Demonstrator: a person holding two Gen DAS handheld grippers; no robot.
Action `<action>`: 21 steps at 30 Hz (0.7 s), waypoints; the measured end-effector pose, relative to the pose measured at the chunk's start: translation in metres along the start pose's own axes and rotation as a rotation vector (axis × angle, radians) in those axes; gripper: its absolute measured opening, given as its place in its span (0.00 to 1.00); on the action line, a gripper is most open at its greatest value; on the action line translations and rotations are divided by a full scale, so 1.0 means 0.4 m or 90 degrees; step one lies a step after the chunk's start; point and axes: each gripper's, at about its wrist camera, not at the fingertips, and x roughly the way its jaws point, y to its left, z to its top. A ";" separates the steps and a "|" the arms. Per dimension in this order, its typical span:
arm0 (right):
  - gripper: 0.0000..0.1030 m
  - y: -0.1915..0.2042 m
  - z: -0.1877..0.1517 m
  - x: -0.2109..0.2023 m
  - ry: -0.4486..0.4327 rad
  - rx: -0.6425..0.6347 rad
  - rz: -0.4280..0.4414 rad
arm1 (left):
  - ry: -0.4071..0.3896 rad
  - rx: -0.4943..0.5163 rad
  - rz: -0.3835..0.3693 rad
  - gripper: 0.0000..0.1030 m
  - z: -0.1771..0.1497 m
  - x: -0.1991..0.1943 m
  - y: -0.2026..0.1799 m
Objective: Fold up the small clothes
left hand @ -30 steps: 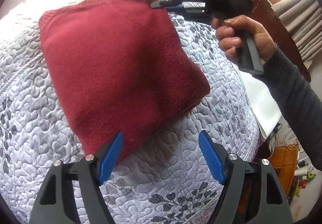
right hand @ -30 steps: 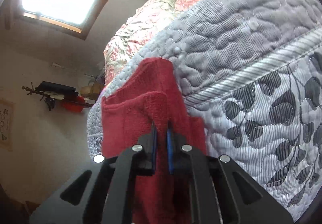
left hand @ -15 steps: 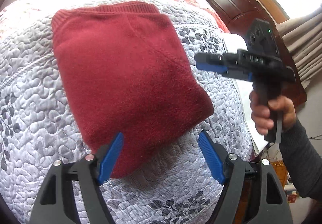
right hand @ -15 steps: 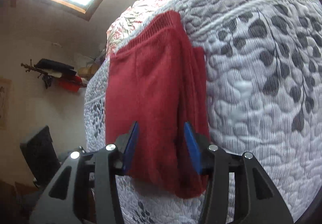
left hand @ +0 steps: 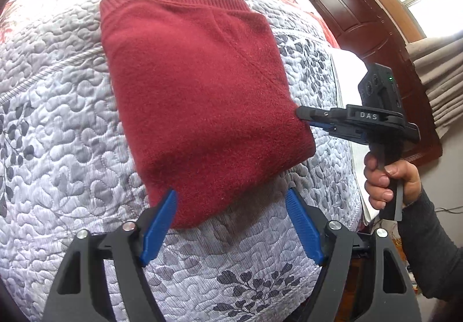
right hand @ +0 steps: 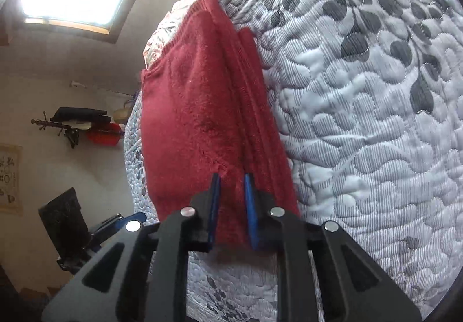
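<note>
Fingers on the right gripper (right hand: 231,200) are standing narrowly apart with the thick side edge of the red sweater (left hand: 199,96) sitting between them; whether they are actually pinching the layers or only straddling them, I cannot tell from either view. Seen from the left wrist, that gripper's tip is touching the sweater's right edge, near its lower corner, with a hand (left hand: 387,180) in a dark sleeve holding the handle. Fingers on the left gripper (left hand: 231,223) are spreading wide and holding nothing, hovering just off the sweater's near corner, over the quilted bedspread (left hand: 58,119).

As for the sweater itself, it is lying on the bed as a compact rectangle, ribbed hem at the far end, with several stacked layers showing along the side in the right wrist view. Judging by that, most of the folding is looking done: no sleeves are trailing out and the top face is lying fairly smooth. What may be remaining is one more fold to halve it, or simply squaring the edges and setting it aside.
</note>
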 end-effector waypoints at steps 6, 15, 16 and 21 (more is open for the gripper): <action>0.17 0.121 -0.054 0.005 0.029 -0.098 0.024 | -0.012 -0.052 -0.021 0.78 -0.010 -0.021 0.047; 0.00 -0.032 -0.036 0.068 0.062 -0.021 -0.021 | -0.004 -0.170 -0.057 0.78 -0.018 0.004 0.148; 0.03 -0.030 -0.032 0.042 0.055 -0.022 -0.009 | -0.008 -0.187 -0.064 0.78 -0.017 -0.001 0.171; 0.95 -0.048 0.048 -0.052 -0.020 0.001 0.007 | -0.050 -0.291 -0.184 0.88 0.020 -0.010 0.298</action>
